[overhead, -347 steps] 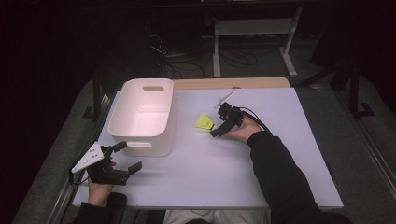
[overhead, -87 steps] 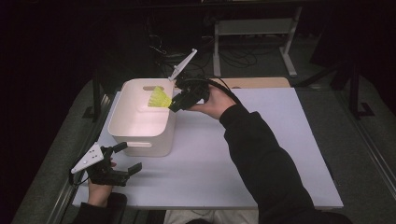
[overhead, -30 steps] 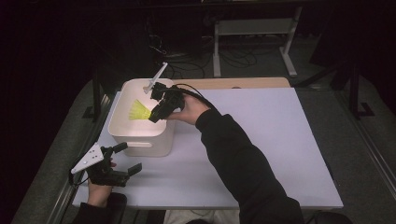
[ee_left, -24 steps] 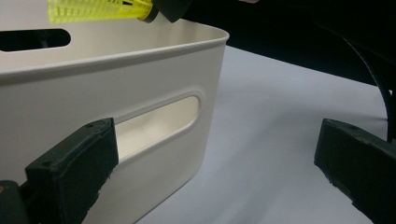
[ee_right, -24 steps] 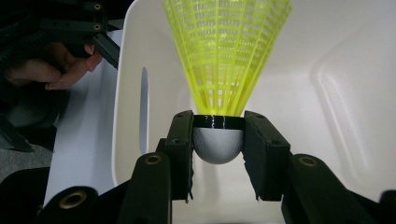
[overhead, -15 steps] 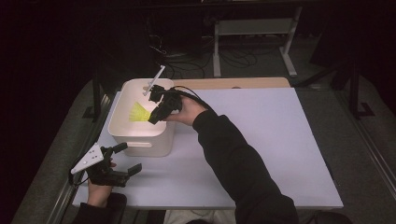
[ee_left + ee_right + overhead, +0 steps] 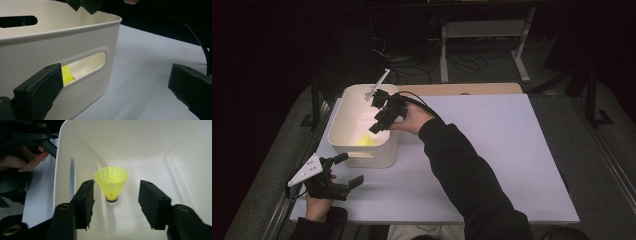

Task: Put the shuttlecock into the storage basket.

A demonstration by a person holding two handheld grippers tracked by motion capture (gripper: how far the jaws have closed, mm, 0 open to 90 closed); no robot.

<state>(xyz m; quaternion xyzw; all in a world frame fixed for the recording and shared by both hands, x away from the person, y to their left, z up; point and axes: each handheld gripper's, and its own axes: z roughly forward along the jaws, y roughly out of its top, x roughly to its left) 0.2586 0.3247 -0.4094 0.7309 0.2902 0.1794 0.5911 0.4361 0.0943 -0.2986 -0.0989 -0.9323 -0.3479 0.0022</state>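
While the right gripper [image 7: 379,117] hangs over the white plastic bin [image 7: 343,145], its jaws stand apart with nothing between them. Right gripper view: the yellow shuttlecock [image 7: 111,183] sits on the bin floor [image 7: 140,217], dark cork base down, skirt flaring up, clear of both jaw pads. It stands near the wall with the handle slot [image 7: 72,178]. High view: a patch of yellow [image 7: 365,141] shows low inside the bin, close to the near wall.

Left gripper [image 7: 343,172] rests on the pale table [image 7: 512,150] just in front of the bin, jaws spread wide, holding nothing. Left gripper view: yellow of the shuttlecock [image 7: 66,75] visible through the bin's handle slot [image 7: 86,63]; the right gripper's jaw tips [image 7: 86,4] hang above the rim.

Judgement: the drop into the bin looks done; the step in hand is the release, with the shuttlecock free and standing. Next move would call for lifting the right gripper straight up and out, jaws kept apart, taking care not to clip the skirt or the bin rim. Nothing else lies on the table to be collected.
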